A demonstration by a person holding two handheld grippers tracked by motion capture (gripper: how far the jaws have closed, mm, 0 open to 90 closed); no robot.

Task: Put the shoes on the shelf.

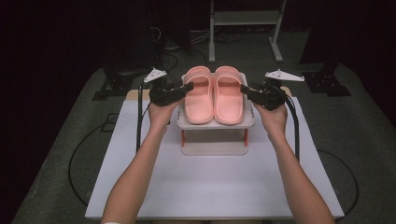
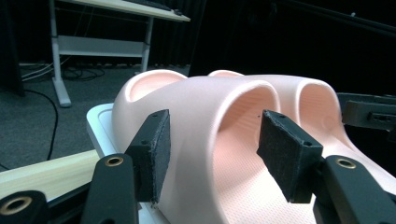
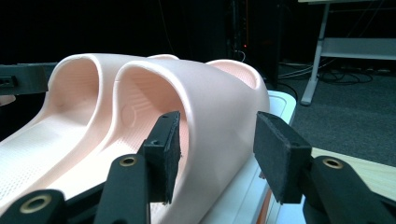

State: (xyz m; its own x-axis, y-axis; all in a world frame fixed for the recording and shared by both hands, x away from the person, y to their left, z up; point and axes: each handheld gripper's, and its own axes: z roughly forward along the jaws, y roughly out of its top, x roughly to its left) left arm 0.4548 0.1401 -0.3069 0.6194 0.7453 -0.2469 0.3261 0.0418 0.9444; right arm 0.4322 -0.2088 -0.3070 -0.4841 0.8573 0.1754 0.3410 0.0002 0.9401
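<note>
readable text: none | slippers (image 1: 214,94): no brand or number legible | small round mark inside one strap, right gripper view: too faint to read

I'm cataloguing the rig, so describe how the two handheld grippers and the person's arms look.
Both the left gripper and right gripper are black, each topped by a grey three-cornered plate and trailing a black cable. Their fingers carry flat, dark, rough-textured rectangular pads on black links with brass-coloured pivot rings. The forearms are bare; a white edge shows at the left arm's bottom.
</note>
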